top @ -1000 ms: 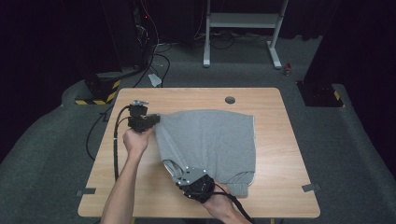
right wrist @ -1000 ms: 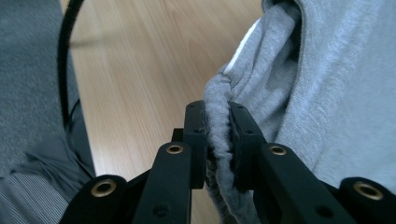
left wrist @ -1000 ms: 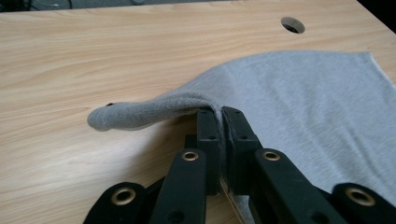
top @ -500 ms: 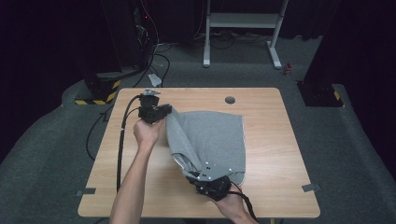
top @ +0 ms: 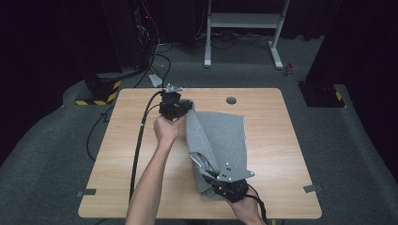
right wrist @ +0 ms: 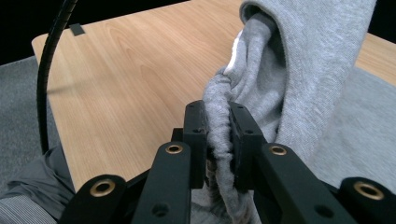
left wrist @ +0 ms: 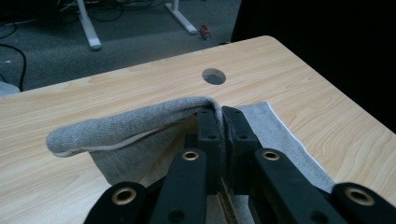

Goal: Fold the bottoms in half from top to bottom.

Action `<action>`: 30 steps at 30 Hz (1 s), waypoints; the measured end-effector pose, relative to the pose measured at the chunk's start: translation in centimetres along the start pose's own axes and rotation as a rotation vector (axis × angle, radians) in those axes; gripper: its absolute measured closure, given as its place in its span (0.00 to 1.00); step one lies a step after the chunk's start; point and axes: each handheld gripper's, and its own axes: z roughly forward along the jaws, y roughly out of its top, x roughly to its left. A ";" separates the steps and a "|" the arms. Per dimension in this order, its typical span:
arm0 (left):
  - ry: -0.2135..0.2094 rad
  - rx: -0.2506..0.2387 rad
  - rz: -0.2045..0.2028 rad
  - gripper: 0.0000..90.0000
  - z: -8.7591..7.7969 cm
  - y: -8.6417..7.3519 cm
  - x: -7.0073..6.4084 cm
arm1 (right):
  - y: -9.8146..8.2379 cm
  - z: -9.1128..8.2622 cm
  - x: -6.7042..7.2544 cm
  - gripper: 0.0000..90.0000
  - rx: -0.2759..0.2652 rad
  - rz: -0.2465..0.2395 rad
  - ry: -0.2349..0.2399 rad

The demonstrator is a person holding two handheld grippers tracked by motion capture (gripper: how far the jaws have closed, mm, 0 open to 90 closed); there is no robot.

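A dim lab or studio: black curtains; grey carpet; floor cables; hazard-striped stand base.

Right hand cut off at bottom edge

You've carried the cloth's left edge rightward with both grippers, folding it narrower on the table.
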 end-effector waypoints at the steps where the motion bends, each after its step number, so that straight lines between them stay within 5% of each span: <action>1: -0.001 -0.001 0.004 0.96 0.2 0.0 -0.2 | -0.2 -0.1 -0.1 0.88 0.001 0.005 -0.004; 10: -0.021 0.004 0.026 0.96 1.9 0.1 -1.8 | -2.1 -0.7 -1.0 0.88 0.008 0.030 -0.032; 21: -0.043 0.013 0.122 0.95 3.7 0.8 -5.2 | -4.5 -1.6 -1.9 0.87 -0.004 0.097 -0.045; 30: -0.074 0.040 0.118 0.95 6.5 -0.7 -6.6 | -6.6 -1.7 -2.0 0.87 0.044 0.106 -0.070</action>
